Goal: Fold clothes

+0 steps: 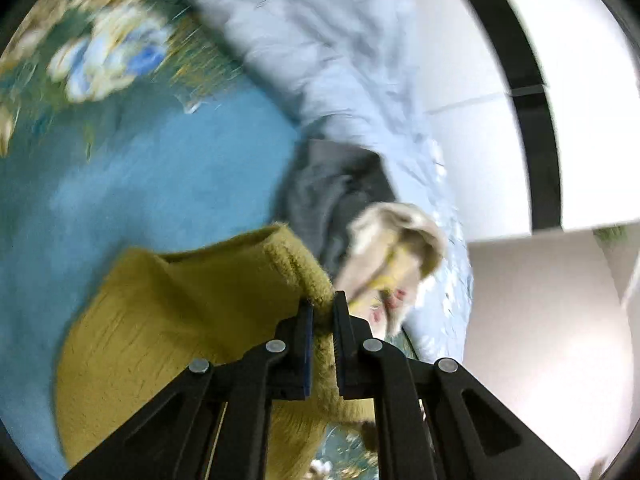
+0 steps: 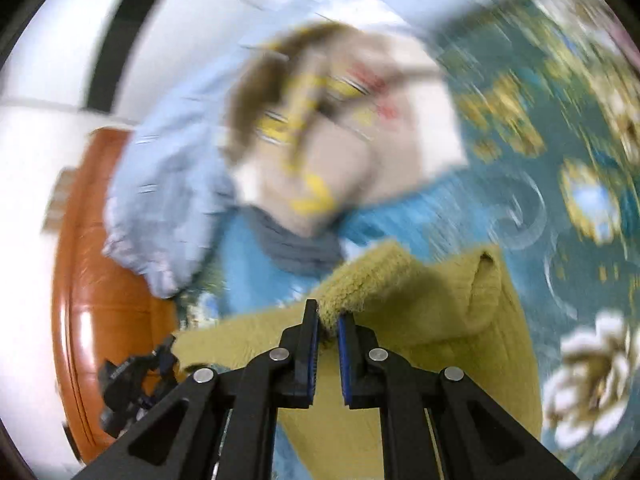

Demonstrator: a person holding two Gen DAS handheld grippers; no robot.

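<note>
A fuzzy olive-yellow sweater [image 1: 168,320] hangs between both grippers over a blue cloth [image 1: 160,184]. My left gripper [image 1: 323,304] is shut on the sweater's thick ribbed edge. My right gripper [image 2: 328,314] is shut on the sweater [image 2: 440,320] at another part of the same ribbed edge. The left gripper also shows at the lower left of the right wrist view [image 2: 132,380]. Both views are blurred by motion.
A beige printed garment [image 2: 340,140], a dark grey garment [image 1: 332,188] and a pale blue garment [image 1: 320,40] lie in a pile beyond the sweater. A green floral bedcover [image 2: 560,160] lies underneath. An orange-brown wooden bed frame [image 2: 104,300] and white wall are at the side.
</note>
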